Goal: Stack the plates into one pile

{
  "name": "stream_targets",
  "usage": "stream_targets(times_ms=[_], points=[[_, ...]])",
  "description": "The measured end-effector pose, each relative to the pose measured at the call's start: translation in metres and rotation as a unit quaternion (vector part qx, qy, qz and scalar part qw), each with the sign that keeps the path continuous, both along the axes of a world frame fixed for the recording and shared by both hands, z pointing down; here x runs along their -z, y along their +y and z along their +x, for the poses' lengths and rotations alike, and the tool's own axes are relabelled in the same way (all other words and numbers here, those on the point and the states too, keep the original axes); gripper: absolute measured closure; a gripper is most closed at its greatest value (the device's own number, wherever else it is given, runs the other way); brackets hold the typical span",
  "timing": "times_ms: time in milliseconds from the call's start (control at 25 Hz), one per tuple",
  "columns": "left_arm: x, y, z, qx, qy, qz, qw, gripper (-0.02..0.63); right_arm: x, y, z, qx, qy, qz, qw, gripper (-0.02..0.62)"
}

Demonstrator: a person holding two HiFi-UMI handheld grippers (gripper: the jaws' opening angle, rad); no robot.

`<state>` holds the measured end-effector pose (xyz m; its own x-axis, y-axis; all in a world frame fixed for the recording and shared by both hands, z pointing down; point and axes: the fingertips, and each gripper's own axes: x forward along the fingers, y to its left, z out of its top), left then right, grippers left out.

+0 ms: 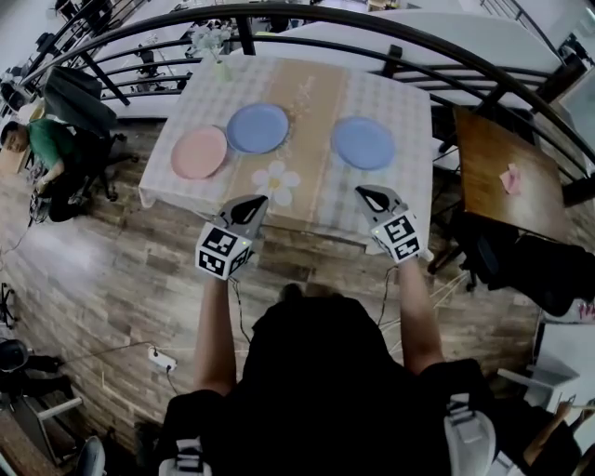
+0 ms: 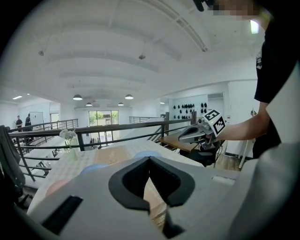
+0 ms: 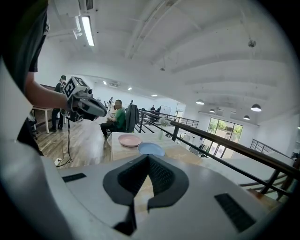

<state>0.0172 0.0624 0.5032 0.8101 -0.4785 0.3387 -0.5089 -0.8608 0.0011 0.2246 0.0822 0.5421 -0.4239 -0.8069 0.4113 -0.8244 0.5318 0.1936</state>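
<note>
Three plates lie apart on a checked tablecloth (image 1: 400, 102): a pink plate (image 1: 198, 152) at the left, a blue plate (image 1: 257, 128) just right of it, and a second blue plate (image 1: 363, 142) further right. My left gripper (image 1: 251, 204) hovers over the table's near edge, below the first blue plate, shut and holding nothing. My right gripper (image 1: 371, 194) hangs just short of the right-hand blue plate, also shut and empty. The right gripper view shows the pink plate (image 3: 130, 139) and a blue plate (image 3: 151, 149) beyond its closed jaws.
A vase of white flowers (image 1: 212, 42) stands at the table's far left corner. A dark railing (image 1: 372, 23) curves behind the table. A brown wooden table (image 1: 507, 177) stands to the right. A person in green (image 1: 46, 149) sits at the far left, beside a dark chair (image 1: 84, 107).
</note>
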Motion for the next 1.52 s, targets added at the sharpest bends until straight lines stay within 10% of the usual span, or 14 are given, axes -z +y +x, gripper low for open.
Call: stream_targets(times_ms=[1520], points=[[-0.017,-0.056,-0.030,-0.033,0.005,-0.016,0.9993,0.606,-0.020,-0.034,-0.021,-0.047,0.014,-0.015,0.999,0.597]])
